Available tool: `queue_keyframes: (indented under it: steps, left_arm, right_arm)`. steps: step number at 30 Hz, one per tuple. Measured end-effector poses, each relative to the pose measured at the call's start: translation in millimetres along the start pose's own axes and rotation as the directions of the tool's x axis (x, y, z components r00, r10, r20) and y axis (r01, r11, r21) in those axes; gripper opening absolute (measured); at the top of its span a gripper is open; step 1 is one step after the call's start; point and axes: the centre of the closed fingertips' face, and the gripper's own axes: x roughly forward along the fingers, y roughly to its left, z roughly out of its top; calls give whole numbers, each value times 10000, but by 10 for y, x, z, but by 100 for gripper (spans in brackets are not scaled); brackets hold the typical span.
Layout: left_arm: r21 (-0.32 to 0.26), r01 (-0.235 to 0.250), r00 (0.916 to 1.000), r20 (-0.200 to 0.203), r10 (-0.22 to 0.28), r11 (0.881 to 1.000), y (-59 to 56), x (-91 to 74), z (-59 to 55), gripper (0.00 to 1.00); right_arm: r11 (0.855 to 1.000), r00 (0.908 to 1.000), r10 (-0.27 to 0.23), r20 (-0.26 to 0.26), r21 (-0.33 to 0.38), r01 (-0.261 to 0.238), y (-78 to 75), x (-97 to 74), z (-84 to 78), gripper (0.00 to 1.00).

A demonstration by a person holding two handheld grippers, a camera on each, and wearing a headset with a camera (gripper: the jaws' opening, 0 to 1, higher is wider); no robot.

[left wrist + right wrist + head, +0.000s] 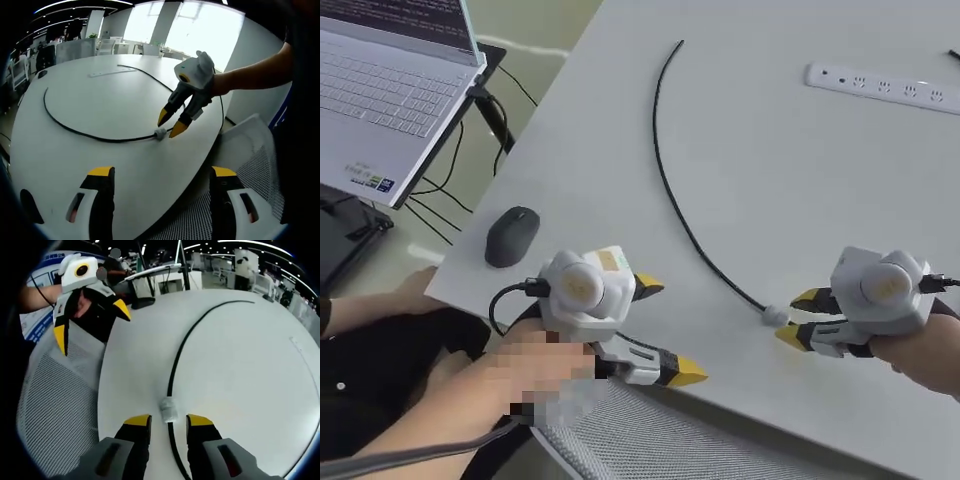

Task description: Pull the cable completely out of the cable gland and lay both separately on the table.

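Observation:
A long black cable [665,180] curves across the white table [790,150] and ends in a small pale grey cable gland [775,315] near the front edge. My right gripper [798,317] is open, its yellow tips on either side of the cable just behind the gland [168,409]. In the right gripper view the cable [175,365] runs on between my own jaws [168,421]. My left gripper [670,330] hovers wide open off the table's front edge, holding nothing. The left gripper view shows its jaws [162,172] apart, facing the right gripper [169,127] and the gland [160,134].
A dark mouse [511,235] lies by the table's left edge, with an open laptop [390,90] on a lower desk beyond it. A white power strip [880,87] lies at the far right. A mesh chair [620,440] stands below the front edge.

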Motion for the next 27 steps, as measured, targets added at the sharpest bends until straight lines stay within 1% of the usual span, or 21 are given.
queue_keyframes:
  steps: [5,9,14,18,24,27]
  left_arm:
    - [-21,38,10000,-7,-38,10000,13,17,17,78]
    - [40,26,10000,-59,-26,10000,22,25,22,78]
    - [-6,28,10000,-50,-28,10000,27,25,21,78]
    - [-33,27,9999,-125,-27,10000,28,24,-4,78]
    - [-89,26,9999,-162,-27,10000,19,28,-16,77]
    - [-70,46,9998,-203,-47,10000,8,41,-20,77]
  right_arm:
    - [9999,9998,94,-149,-86,-95,-2,41,-15,18]
    - [9999,9999,66,-107,-119,-67,-24,51,-6,13]
    - [9998,9998,91,-172,-187,-94,-31,61,-10,11]
    - [9995,9997,126,-201,-280,-132,-40,70,-12,9]
    - [9995,9996,210,-208,-246,-215,-29,74,-12,8]
    - [9998,9997,128,-191,-142,-131,-37,70,-10,7]
